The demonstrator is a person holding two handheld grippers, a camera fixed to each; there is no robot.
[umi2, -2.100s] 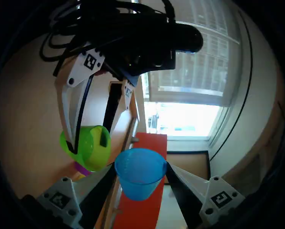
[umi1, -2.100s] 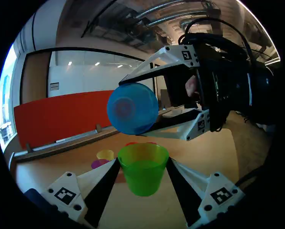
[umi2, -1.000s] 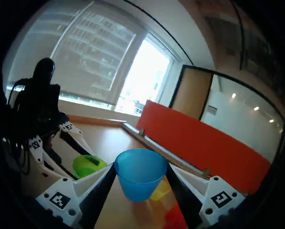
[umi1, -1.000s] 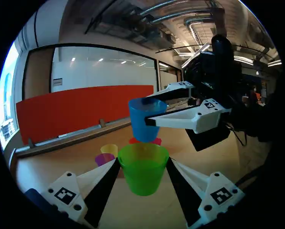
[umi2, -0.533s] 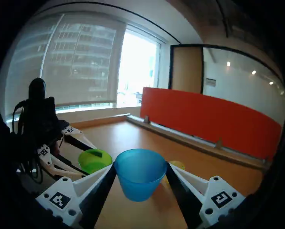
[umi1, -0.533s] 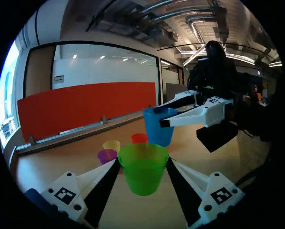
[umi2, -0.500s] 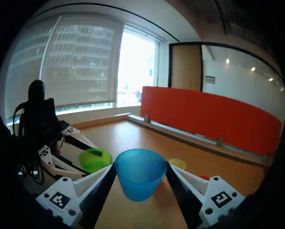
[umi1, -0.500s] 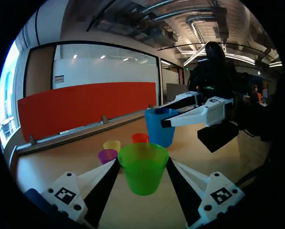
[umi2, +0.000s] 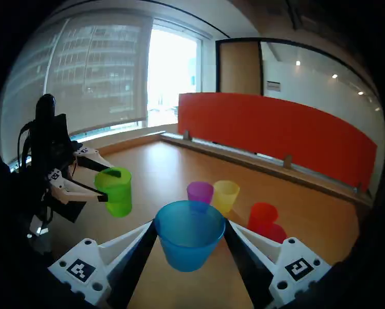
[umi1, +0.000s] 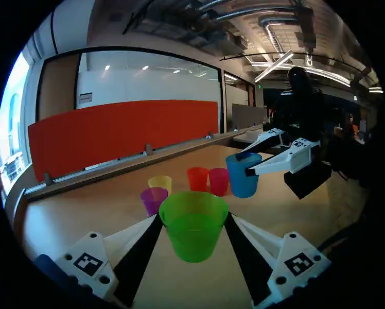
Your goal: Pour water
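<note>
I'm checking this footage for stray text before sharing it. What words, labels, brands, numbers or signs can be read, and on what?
No text can be read here.
The small sign on the glass wall: too small and blurred to read.
The square markers on the left claw and the right claw: black-and-white patterns, no letters.
The green cup and the blue cup: no print visible.
</note>
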